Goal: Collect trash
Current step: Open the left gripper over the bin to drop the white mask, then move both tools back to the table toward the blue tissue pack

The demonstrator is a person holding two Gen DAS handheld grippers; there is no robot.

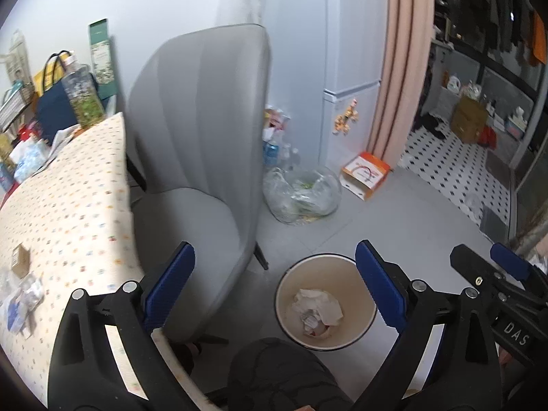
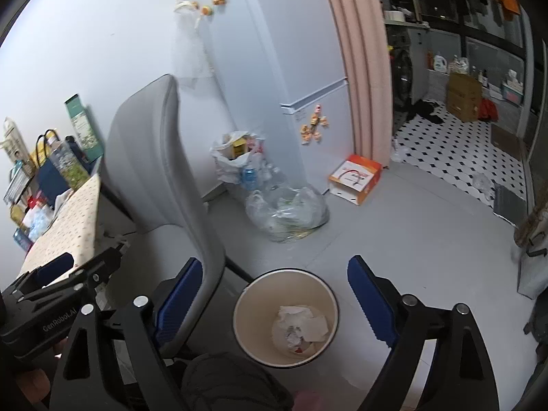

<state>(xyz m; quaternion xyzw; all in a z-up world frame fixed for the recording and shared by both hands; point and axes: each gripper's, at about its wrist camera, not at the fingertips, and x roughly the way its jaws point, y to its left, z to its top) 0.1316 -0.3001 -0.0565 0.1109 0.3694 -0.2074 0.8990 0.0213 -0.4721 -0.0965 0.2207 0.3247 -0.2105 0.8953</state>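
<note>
I have both grippers hanging above the round waste bin (image 1: 325, 303): my left gripper (image 1: 275, 287) and right gripper (image 2: 275, 296) each stand with jaws spread wide and nothing between them. Crumpled paper trash (image 2: 301, 325) lies at the bottom of the bin, which sits on the floor just beside the grey chair (image 1: 202, 157), with a clear plastic bag (image 2: 287, 212) further behind the bin

You look down on a cream bin (image 1: 325, 303) with a dark rim holding white crumpled paper (image 1: 316, 308), beside a grey chair (image 1: 205, 137). Your desk (image 1: 68, 205) wears a cream cloth with small coloured dots; each tool (image 1: 275, 287) has blue pads on black arms.
</note>
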